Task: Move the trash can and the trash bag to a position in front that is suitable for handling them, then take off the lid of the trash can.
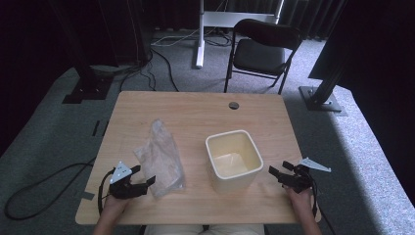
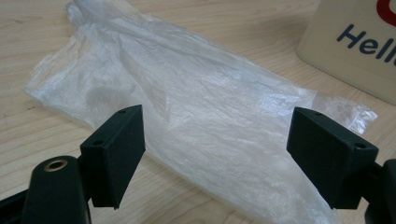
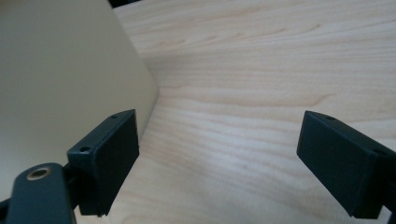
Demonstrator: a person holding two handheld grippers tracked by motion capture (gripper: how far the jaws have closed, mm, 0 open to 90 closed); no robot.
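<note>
My left gripper (image 1: 146, 177) sits released at lower left, jaws beside the clear plastic bag (image 1: 161, 155). My right gripper (image 1: 280, 170), also released, waits lower right, near the cream bin (image 1: 233, 159).

Left gripper (image 1: 143, 176), right gripper (image 1: 278, 170) agape

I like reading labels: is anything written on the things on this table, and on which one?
"Hell", dark blue letters cut off by the frame edge, on the side of the cream square plastic bin.
Above it, a red mark, too cropped to read.
The clear crumpled plastic bag bears no text.
</note>
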